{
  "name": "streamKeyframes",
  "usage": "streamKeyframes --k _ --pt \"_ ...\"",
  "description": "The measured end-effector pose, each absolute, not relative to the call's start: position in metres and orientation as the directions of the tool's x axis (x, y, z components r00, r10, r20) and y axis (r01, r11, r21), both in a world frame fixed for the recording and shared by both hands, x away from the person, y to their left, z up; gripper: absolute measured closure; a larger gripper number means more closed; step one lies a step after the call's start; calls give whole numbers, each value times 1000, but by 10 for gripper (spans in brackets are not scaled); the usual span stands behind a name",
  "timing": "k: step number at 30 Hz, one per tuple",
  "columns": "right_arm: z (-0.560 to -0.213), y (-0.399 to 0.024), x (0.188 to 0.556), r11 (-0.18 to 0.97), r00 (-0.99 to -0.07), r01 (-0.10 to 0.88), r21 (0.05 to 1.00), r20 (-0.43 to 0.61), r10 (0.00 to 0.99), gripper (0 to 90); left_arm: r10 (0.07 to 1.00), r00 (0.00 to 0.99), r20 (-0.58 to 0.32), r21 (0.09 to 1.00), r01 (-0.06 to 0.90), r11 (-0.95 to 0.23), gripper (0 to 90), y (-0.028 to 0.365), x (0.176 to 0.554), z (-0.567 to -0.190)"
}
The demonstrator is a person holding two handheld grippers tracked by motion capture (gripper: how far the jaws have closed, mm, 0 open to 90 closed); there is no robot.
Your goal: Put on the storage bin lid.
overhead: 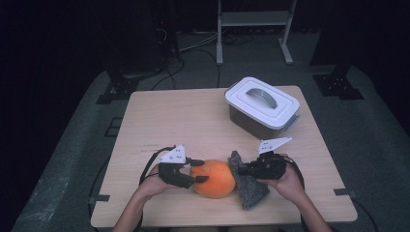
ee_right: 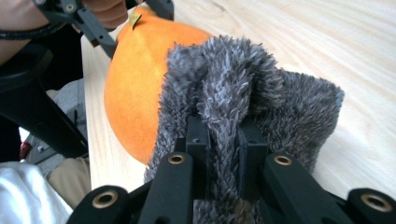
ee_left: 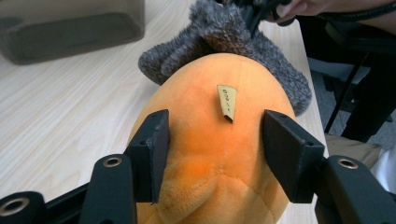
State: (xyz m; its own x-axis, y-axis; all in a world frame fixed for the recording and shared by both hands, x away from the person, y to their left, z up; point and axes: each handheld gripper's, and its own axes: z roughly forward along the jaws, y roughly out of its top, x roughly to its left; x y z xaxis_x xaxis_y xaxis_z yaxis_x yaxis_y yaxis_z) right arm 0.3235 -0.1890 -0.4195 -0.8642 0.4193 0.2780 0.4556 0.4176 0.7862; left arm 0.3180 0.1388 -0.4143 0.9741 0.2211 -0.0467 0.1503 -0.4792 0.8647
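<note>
High view: a pale wood worktop [overhead: 159, 121] w/ an orange plush toy [overhead: 213, 179] near the front edge, center. A grey furry piece [overhead: 247, 186] lay touching its right side. The left claw [overhead: 198, 170] came in from the left, one jaw on each side of the orange plush. The right claw [overhead: 243, 170] came in from the right, at the grey fur. A lidded white-topped box [overhead: 261, 107] w/ a grey handle sat well apart, toward the far right corner.

Left claw view [ee_left: 214, 149] added detail: jaws pressed into the plush's sides, clamped on it, fabric bulging between them. A small tan tag [ee_left: 227, 102] stood on the plush's top. Grey fur [ee_left: 280, 70] sat beyond.

Right claw view [ee_right: 224, 140] showed what the high view couldn't: jaws nearly together, pinching a raised fold of grey fur [ee_right: 224, 93]. Orange plush [ee_right: 135, 88] was on that view's left, touching the fur.
</note>
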Motion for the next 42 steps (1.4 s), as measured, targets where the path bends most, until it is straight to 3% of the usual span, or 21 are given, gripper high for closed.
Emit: streamKeyframes --k 5,10,15,16,22,27,31,36,39,42 --pt "-399 -181 314 366 -897 384 847 249 364 780 210 977 -31 869 130 -477 430 129 315 -414" --pt "-413 -173 315 419 -899 400 815 259 354 779 203 979 -37 872 130 -472 405 130 314 -414" --pt "-418 -180 316 437 -891 410 801 248 381 777 228 970 -88 865 188 -466 206 133 320 -421" --pt "-418 -181 316 435 -887 416 799 252 386 777 223 970 -98 864 194 -464 202 133 321 -423" --pt "-401 -179 310 405 -899 370 836 211 384 785 253 963 -88 870 198 -451 422 131 320 -418" --pt "-387 -163 299 429 -920 293 855 130 369 782 269 961 -68 877 186 -443 466 123 314 -409" --pt "-396 -163 302 455 -916 314 833 139 377 782 259 963 -73 885 182 -428 463 126 313 -407" --pt "-404 -169 307 468 -908 343 815 160 387 782 252 966 -66 890 171 -423 335 126 315 -411" --pt "-406 -172 309 467 -901 354 810 162 403 782 272 960 -72 879 190 -438 189 127 318 -413" --pt "-408 -175 311 466 -896 367 805 172 408 783 262 961 -84 878 196 -437 175 129 320 -417"
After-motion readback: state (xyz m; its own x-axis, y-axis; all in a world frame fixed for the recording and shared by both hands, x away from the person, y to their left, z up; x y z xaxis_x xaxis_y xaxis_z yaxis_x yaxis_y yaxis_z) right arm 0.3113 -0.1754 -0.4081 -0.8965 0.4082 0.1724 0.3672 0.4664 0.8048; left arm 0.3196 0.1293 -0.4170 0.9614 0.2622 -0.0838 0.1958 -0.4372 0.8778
